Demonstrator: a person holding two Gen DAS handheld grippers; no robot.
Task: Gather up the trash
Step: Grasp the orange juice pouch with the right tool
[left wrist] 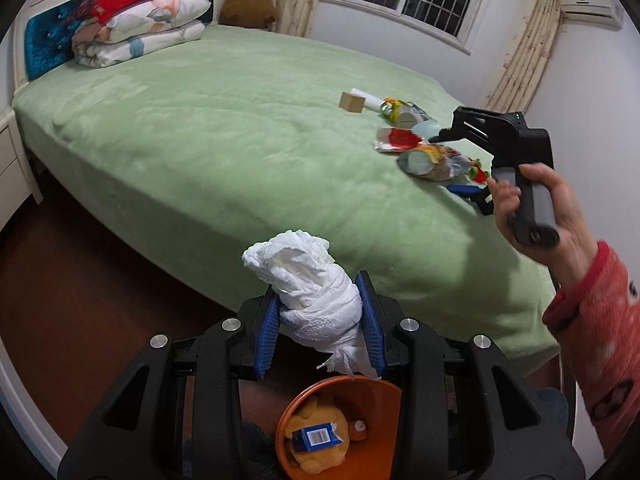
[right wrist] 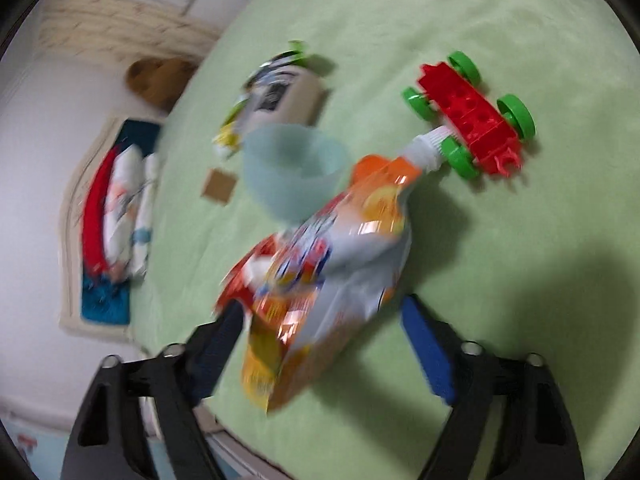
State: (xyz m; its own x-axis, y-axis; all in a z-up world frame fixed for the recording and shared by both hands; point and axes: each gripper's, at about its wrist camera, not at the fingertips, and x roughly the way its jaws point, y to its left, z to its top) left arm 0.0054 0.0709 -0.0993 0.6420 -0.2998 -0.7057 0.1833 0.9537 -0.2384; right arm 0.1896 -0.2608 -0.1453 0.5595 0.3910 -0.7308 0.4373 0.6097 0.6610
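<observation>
My left gripper [left wrist: 320, 288] is shut on a crumpled white paper wad [left wrist: 312, 292], held above an orange bin [left wrist: 372, 390] on the floor beside the bed. A pile of trash lies near the bed's right edge: an orange foil spout pouch [right wrist: 340, 264], a pale blue cup [right wrist: 292, 172], a red and white wrapper [left wrist: 396, 140] and a crushed can-like wrapper [right wrist: 280, 96]. A hand holds my right gripper [right wrist: 320, 324] over the pile. It is open, with the pouch lying between its blue pads [right wrist: 424, 344]; the right pad stands clear of it.
A red toy car [right wrist: 472, 116] with green wheels lies just past the pouch's spout. A small cardboard cube [left wrist: 352, 101] sits further in on the green bed [left wrist: 224, 132]. The bin holds a yellow plush toy [left wrist: 320, 456] and a blue carton [left wrist: 314, 436]. Folded bedding [left wrist: 140, 28] is at the headboard.
</observation>
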